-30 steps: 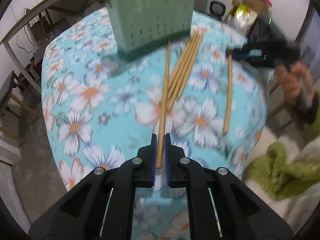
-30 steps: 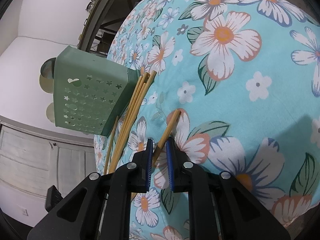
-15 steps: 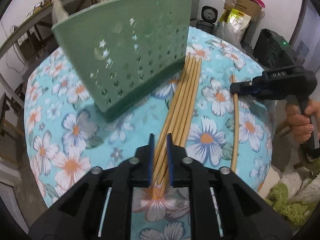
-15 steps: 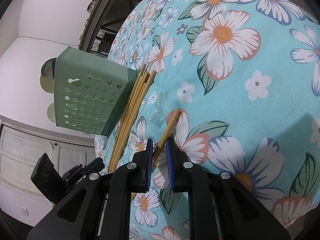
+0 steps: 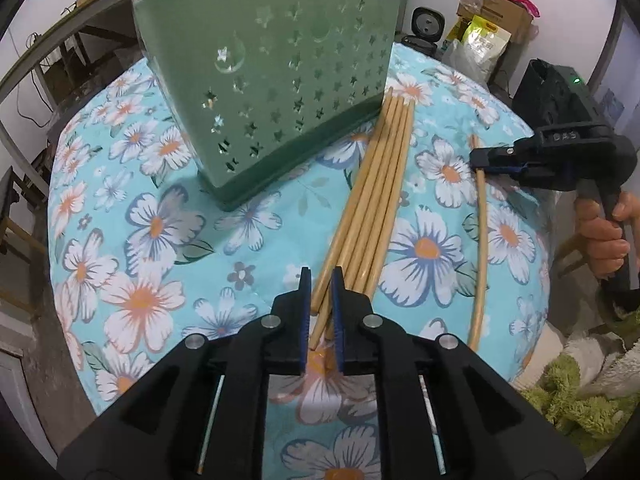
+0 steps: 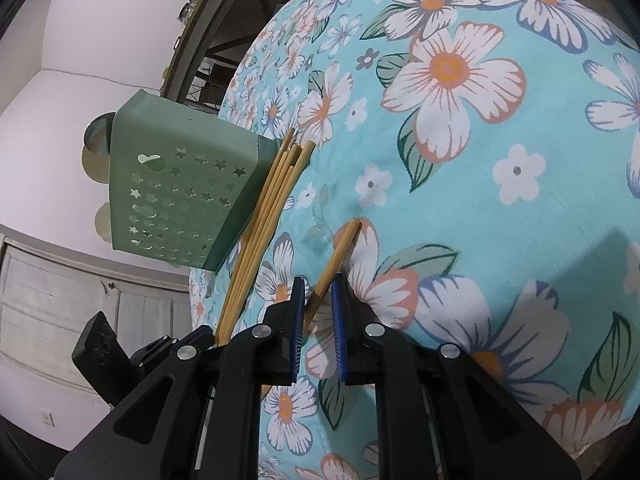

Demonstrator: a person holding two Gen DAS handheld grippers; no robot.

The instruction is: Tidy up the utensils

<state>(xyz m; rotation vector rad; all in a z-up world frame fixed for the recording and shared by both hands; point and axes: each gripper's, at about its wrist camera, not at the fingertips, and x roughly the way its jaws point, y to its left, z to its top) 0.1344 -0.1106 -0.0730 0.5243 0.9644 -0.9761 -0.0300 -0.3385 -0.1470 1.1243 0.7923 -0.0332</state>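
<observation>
A green star-punched utensil holder point(image 5: 276, 92) stands on the floral tablecloth point(image 5: 160, 240). Several wooden chopsticks point(image 5: 376, 200) lie side by side just right of it, tips against its base. My left gripper point(image 5: 319, 292) has its jaws narrowly apart around the near ends of that bundle, one stick between the pads. A single chopstick point(image 5: 482, 236) lies apart at the right. My right gripper point(image 6: 316, 300) straddles it with a narrow gap and also shows in the left wrist view point(image 5: 496, 158). The holder point(image 6: 176, 196) and bundle point(image 6: 264, 224) show in the right wrist view.
The round table drops off at its edge point(image 5: 536, 280) on the right. A green fuzzy cloth point(image 5: 580, 400) lies below it. Bags and boxes point(image 5: 488, 32) stand by the far wall, a metal shelf frame point(image 5: 48, 48) at the left.
My left gripper has moved forward and closer to the holder, carrying its chopstick in alongside the bundle. The right gripper and its chopstick have stayed put.
</observation>
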